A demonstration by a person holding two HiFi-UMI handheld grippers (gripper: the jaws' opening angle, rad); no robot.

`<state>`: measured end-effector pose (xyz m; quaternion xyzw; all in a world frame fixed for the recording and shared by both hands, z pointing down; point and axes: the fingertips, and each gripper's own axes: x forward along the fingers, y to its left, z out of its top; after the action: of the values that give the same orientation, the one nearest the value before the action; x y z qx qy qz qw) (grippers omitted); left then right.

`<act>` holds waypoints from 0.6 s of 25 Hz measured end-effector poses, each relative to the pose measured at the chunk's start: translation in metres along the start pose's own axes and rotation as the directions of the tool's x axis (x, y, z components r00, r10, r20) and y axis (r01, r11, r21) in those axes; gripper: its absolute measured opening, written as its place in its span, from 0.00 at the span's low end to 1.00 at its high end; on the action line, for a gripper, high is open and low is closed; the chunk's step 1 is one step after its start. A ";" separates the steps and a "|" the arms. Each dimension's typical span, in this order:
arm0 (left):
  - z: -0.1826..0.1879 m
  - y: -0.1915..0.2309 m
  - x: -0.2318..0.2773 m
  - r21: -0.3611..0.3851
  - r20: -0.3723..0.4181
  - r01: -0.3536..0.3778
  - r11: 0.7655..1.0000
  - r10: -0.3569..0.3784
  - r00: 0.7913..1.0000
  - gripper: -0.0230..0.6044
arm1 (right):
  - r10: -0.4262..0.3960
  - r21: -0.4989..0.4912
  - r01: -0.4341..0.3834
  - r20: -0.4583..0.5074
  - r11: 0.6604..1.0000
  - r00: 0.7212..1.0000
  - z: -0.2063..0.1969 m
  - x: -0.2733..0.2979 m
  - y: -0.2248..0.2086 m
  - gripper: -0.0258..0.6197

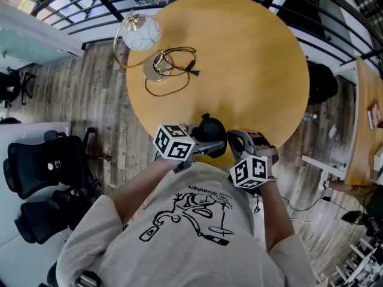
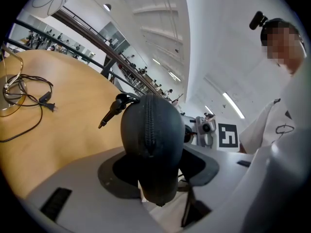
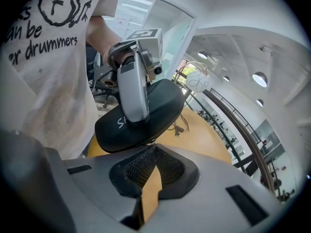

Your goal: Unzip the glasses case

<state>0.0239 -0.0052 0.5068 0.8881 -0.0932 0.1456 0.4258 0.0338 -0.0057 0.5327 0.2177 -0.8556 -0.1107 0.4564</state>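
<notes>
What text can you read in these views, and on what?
"an be": shirt, line cut off at the left.
"drummers": shirt, next line.
"F": circled, in the shirt's drawing.
"S": white, on the case; rest hidden.
Shirt lettering in the head view: too small to read.
Marker cubes: patterns only, no words.

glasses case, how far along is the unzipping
Done: the case is clamped in the left gripper, held up in front of the person. In hand: the right gripper is shut with its tips at the case's edge; whether they pinch the pull I cannot tell. Left: the zip looks closed along the end that shows, so the unzipping itself seems not yet begun.
</notes>
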 end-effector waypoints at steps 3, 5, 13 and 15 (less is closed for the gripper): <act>-0.006 -0.001 0.002 0.034 -0.046 -0.010 0.999 0.011 0.999 0.39 | -0.009 -0.011 0.009 0.004 1.000 1.000 0.003 -0.001 -0.003 0.07; -0.012 -0.001 0.005 0.072 -0.089 -0.020 0.997 0.026 0.996 0.39 | -0.017 -0.017 0.017 0.006 1.000 1.000 0.005 -0.001 -0.006 0.07; -0.034 0.004 0.012 0.193 -0.245 -0.064 0.979 0.111 0.963 0.39 | -0.055 -0.069 0.056 0.009 0.996 0.998 0.011 -0.001 -0.017 0.07; -0.037 0.006 0.013 0.216 -0.277 -0.070 0.974 0.130 0.952 0.39 | -0.068 -0.098 0.068 0.002 0.993 0.998 0.012 -0.001 -0.018 0.07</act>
<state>0.0275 0.0200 0.5377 0.8902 -0.0594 0.3042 0.3339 0.0293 -0.0215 0.5185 0.2244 -0.8409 -0.1677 0.4631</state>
